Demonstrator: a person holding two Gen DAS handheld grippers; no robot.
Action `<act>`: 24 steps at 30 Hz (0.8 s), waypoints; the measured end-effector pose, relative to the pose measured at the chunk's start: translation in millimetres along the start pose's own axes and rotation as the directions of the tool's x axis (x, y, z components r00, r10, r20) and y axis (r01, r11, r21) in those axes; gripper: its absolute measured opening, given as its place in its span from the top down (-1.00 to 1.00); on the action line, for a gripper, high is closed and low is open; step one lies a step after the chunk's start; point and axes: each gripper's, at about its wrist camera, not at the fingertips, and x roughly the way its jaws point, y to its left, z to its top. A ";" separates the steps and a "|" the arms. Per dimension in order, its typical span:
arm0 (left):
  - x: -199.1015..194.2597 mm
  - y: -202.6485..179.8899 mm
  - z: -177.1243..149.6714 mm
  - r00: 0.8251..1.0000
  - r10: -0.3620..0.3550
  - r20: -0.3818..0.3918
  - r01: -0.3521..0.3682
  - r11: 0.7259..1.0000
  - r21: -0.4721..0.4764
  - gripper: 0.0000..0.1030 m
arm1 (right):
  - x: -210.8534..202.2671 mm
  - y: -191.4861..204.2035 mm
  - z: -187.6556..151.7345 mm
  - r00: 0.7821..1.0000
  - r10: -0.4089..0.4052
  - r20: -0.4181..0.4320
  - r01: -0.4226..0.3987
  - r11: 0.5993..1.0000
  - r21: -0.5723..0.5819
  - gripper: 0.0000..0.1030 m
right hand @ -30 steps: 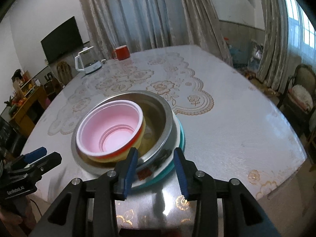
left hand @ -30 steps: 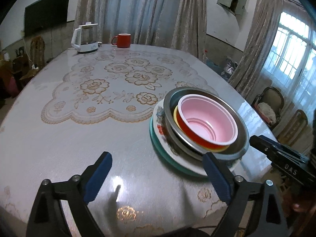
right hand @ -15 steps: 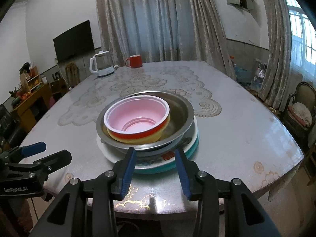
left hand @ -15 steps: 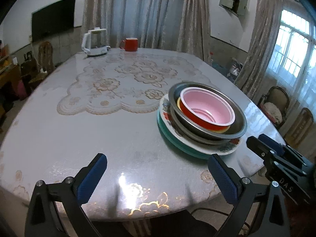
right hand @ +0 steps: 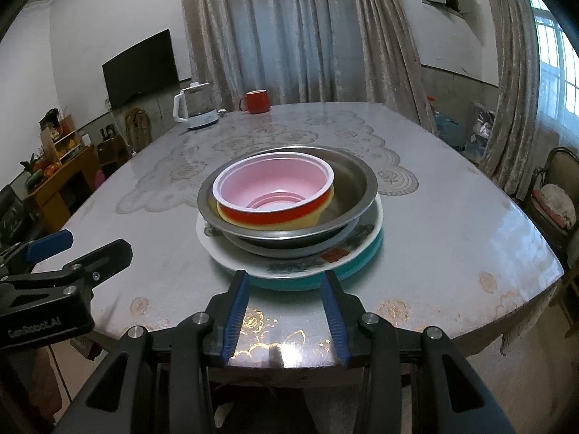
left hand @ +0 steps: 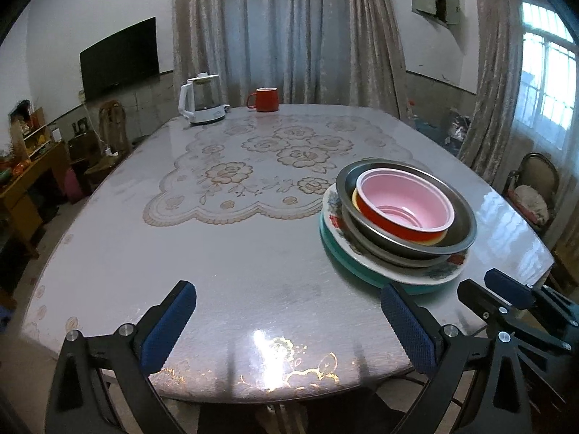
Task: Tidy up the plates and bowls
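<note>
One stack stands near the table's front right edge: a red bowl with a pink inside [left hand: 403,206] [right hand: 275,190] sits in a yellow bowl [right hand: 315,217], inside steel bowls [left hand: 459,231] [right hand: 356,190], on a white flowered plate [left hand: 439,275] [right hand: 289,269] over a teal plate [left hand: 347,258] [right hand: 365,260]. My left gripper [left hand: 287,320] is wide open over bare tabletop, left of the stack, with nothing between its fingers. In front of the stack, at the table's near edge, my right gripper [right hand: 286,307] is partly open and holds nothing.
A white kettle [left hand: 201,103] and a red mug [left hand: 264,99] stand at the far edge of the table [left hand: 224,271]. A lace mat [left hand: 253,166] covers its middle. Chairs [left hand: 532,188] stand at the right, a wooden shelf [left hand: 25,166] at the left.
Both grippers have drawn back toward the table's near edge, so the stack looks farther away. The left jaws stand a little wider. The stack has not moved.
</note>
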 end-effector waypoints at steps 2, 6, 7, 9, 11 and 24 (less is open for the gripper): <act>2.0 0.0 -0.8 1.000 0.010 -0.009 -0.010 1.000 0.000 -0.99 | 1.0 0.6 0.9 1.000 0.001 -0.004 -0.001 1.000 0.002 0.21; 3.6 1.0 -3.5 1.000 0.017 -0.023 -0.017 1.000 -0.003 -0.99 | 1.9 0.4 1.4 1.000 -0.001 -0.008 0.001 1.000 0.006 0.21; 4.2 1.3 -3.5 1.000 0.016 -0.024 -0.016 1.000 -0.004 -0.99 | 2.1 0.4 1.3 1.000 -0.002 -0.008 0.002 1.000 0.006 0.21; 4.1 1.2 -3.6 1.000 0.014 -0.021 -0.014 1.000 -0.003 -0.99 | 2.3 0.0 1.9 1.000 -0.003 -0.011 0.003 1.000 0.006 0.21; 4.1 -0.4 -3.6 1.000 0.012 -0.017 -0.012 1.000 0.003 -0.99 | 2.4 0.3 1.3 1.000 -0.004 -0.013 0.004 1.000 0.005 0.21; 4.4 -3.4 -2.6 1.000 0.022 -0.006 -0.022 1.000 0.014 -0.99 | 5.7 -0.3 0.3 1.000 0.000 -0.022 0.001 1.000 0.006 0.21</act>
